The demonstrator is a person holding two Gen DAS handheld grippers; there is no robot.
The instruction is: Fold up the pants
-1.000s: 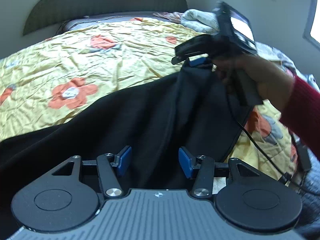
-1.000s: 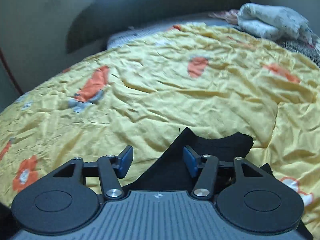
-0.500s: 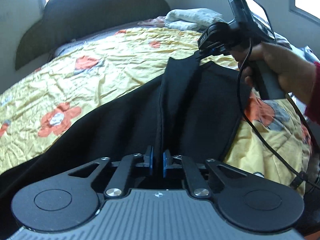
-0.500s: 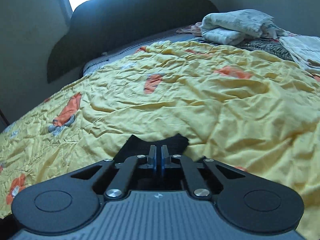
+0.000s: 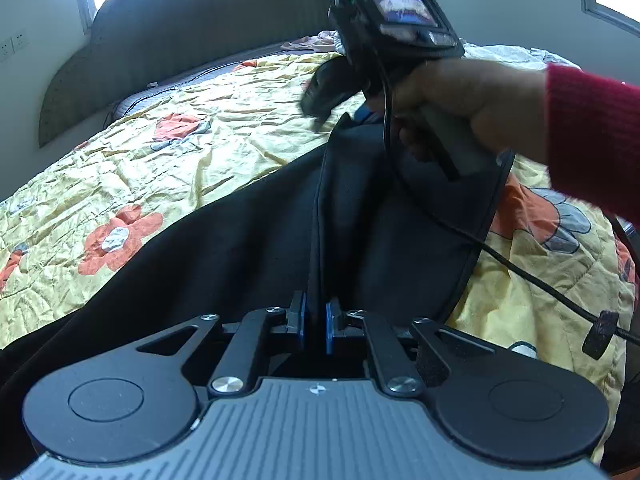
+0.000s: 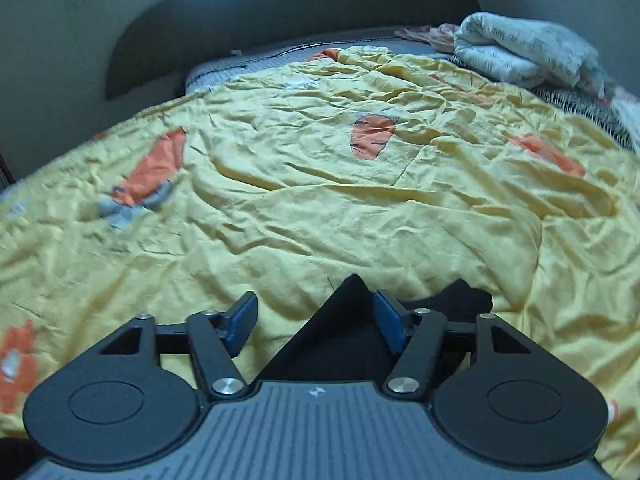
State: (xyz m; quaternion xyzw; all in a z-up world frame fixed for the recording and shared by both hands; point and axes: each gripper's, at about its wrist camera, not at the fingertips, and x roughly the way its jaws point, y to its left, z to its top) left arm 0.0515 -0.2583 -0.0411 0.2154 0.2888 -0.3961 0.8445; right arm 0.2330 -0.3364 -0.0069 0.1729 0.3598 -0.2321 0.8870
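Pants [image 5: 248, 248] pinched by left gripper [image 5: 315, 322]; right gripper [image 6: 316, 320] just reopened

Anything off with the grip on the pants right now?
Yes. The left hand-held gripper is shut on a fold of the black pants, but the right hand-held gripper has just been opening: its pads stand apart, with the pants corner loose between them on the yellow quilt.

We see the right tongs [image 6: 316, 320] at lower centre, jaws just opening and apart, a black pants [image 6: 344, 340] corner between them. Yellow flowered bedspread [image 6: 320, 200] fills mid-frame; folded pale bedding [image 6: 520, 52] upper right.
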